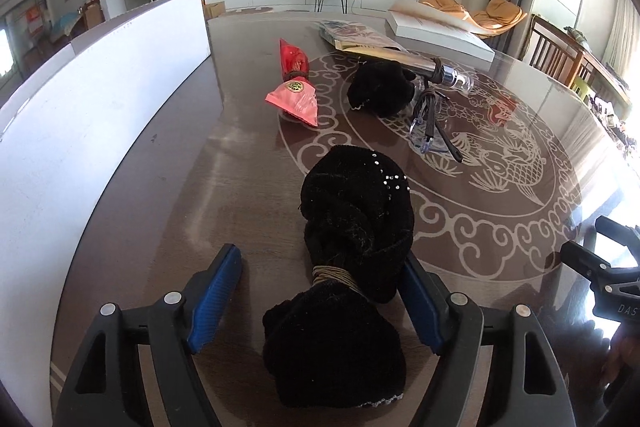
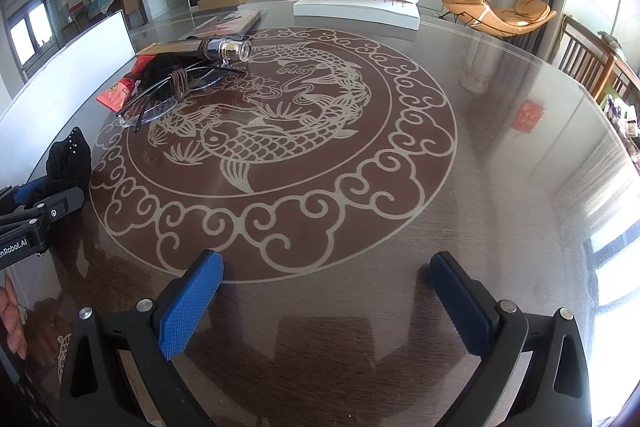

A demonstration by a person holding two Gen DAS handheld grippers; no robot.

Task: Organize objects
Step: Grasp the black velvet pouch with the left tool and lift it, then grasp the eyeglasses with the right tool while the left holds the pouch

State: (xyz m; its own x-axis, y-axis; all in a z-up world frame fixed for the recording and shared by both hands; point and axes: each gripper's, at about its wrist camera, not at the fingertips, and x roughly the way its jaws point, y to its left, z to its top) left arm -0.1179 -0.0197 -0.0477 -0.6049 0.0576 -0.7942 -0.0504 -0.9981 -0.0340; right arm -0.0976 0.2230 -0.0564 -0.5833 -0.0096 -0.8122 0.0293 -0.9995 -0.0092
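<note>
A: Black cloth bundle (image 1: 344,251), tied at its waist with tan cord (image 1: 334,277), is lying on the near part of the glass-topped table (image 1: 168,187), directly between the pads of the left gripper (image 1: 322,291). How is it being judged to handle?

B: It is being read as soft and light. The fabric is looking plush and bunched, so it would likely be squashed rather than resisted under pressure. Little slipping is expected against the ribbed blue pads (image 1: 216,299).

A: Are the jaws being pressed on it?

B: No. They are standing spread, with a clear gap showing on the left side. The right pad is sitting just beside the cloth, and whether it is touching cannot be told. Nothing is being pinched.

A: Where is hold best being taken?

B: The corded waist is being judged the firmest part, since the fabric is gathered tight there. The loose ends would probably sag or unfold if pinched alone.

A: What else is being kept in mind?

B: A second black bundle (image 1: 380,91), a red packet (image 1: 296,83), clear glasses (image 1: 432,123) and a small bottle (image 1: 448,73) are lying farther off, well apart from the near one. The glasses and bottle are looking fragile.

A: And the right gripper (image 2: 326,297)?

B: It is being held spread over bare table (image 2: 500,147), with nothing between its pads.
</note>
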